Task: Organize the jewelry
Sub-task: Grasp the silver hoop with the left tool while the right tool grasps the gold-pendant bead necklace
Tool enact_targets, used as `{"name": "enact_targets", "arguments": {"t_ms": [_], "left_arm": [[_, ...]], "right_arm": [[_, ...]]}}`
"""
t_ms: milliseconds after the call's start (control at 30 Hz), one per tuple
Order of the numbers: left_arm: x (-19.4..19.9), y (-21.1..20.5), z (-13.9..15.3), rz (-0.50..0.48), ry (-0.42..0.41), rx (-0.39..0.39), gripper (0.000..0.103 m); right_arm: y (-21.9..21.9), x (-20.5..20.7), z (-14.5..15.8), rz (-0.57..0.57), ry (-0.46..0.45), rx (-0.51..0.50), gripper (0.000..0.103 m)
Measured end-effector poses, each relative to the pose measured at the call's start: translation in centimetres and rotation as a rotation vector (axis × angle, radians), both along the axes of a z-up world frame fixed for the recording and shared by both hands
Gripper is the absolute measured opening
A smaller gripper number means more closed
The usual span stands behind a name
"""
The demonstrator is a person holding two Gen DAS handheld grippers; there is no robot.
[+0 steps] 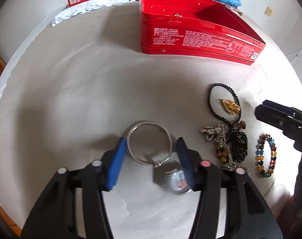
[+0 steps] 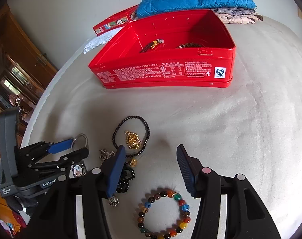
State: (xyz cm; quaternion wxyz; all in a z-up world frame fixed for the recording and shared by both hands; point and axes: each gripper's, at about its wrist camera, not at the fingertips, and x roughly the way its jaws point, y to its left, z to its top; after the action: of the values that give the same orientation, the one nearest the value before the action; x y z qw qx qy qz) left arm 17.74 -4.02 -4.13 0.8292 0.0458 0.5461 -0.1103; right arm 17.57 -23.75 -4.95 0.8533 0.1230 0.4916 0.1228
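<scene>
The left claw (image 1: 149,149) is wide open and holds nothing. The silver ring bangle (image 1: 150,143) lies flat on the bed cover (image 1: 71,99), right between its two blue pads (image 1: 115,165), but I cannot tell if a pad touches it. A watch (image 1: 175,181) lies just behind the bangle, close to the claw.

The right claw (image 2: 151,157) is wide open too, and empty. The colorful bead bracelet (image 2: 163,213) lies between its fingers, closer to the camera than the fingertips, not touching them. The black bead necklace (image 2: 131,135) with a gold charm (image 2: 133,139) lies beside the left fingertip.

The red box (image 2: 164,71) stands open, well beyond the bangle, with some beads (image 2: 152,44) inside.
</scene>
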Motion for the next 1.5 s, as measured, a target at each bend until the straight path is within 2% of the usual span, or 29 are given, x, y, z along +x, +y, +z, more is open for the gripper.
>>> {"name": "enact_targets", "arguments": {"t_ms": [267, 533, 733, 800, 1067, 1167, 1333, 1500], "left_arm": [[0.3, 0.1, 0.1, 0.006, -0.008, -0.037, 0.046], [2.8, 1.7, 1.6, 0.071, -0.073, -0.03, 0.046], [4.8, 2.6, 1.2, 0.099, -0.06, -0.052, 0.046], [5.2, 2.7, 1.0, 0.1, -0.06, -0.054, 0.046], [5.6, 2.7, 0.4, 0.084, -0.066, -0.059, 0.046], [5.4, 2.6, 0.4, 0.077, -0.07, -0.056, 0.046], [5.1, 2.5, 0.4, 0.069, -0.07, -0.064, 0.046], [5.0, 2.3, 0.3, 0.062, -0.071, -0.063, 0.046]], "right_arm": [[0.8, 0.7, -0.2, 0.012, 0.017, -0.008, 0.054], [2.2, 1.9, -0.2, 0.034, 0.034, -0.029, 0.06], [2.2, 3.0, -0.7, 0.019, 0.053, -0.036, 0.059], [2.0, 3.4, -0.8, 0.014, 0.057, -0.044, 0.054], [2.6, 3.9, -1.0, 0.028, 0.052, -0.065, 0.051], [2.3, 3.5, -0.8, 0.029, 0.051, -0.025, 0.047], [3.2, 2.9, 0.0, 0.081, 0.025, -0.019, 0.033], [3.9, 3.6, -0.8, 0.097, 0.053, -0.031, 0.031]]}}
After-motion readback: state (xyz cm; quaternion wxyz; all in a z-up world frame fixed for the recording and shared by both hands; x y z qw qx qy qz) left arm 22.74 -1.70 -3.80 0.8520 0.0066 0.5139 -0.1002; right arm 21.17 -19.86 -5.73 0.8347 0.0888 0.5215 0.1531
